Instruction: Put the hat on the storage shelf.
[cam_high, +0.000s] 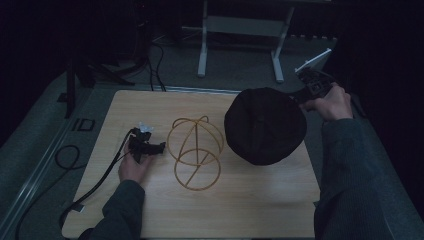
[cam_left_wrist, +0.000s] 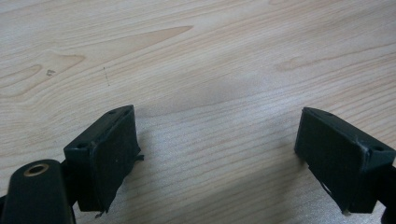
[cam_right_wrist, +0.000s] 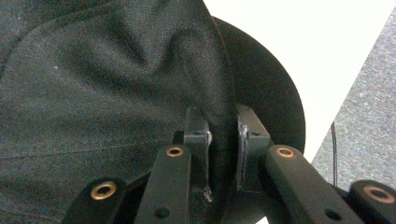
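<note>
A black cap (cam_high: 264, 125) hangs above the right part of the wooden table (cam_high: 250, 200), and my right gripper (cam_high: 305, 92) is shut on its edge. In the right gripper view the dark fabric of the cap (cam_right_wrist: 102, 74) is pinched between the two jaws of my right gripper (cam_right_wrist: 223, 140). A golden wire hat stand (cam_high: 195, 150) sits at the middle of the table. My left gripper (cam_high: 150, 147) rests low just left of the stand. In the left gripper view my left gripper (cam_left_wrist: 219, 158) is open over bare wood, nothing between its pads.
A black cable (cam_high: 95, 185) trails from the left gripper off the table's left side. White table legs (cam_high: 202, 45) stand on the floor behind. Grey carpet (cam_right_wrist: 364, 116) lies past the right edge.
</note>
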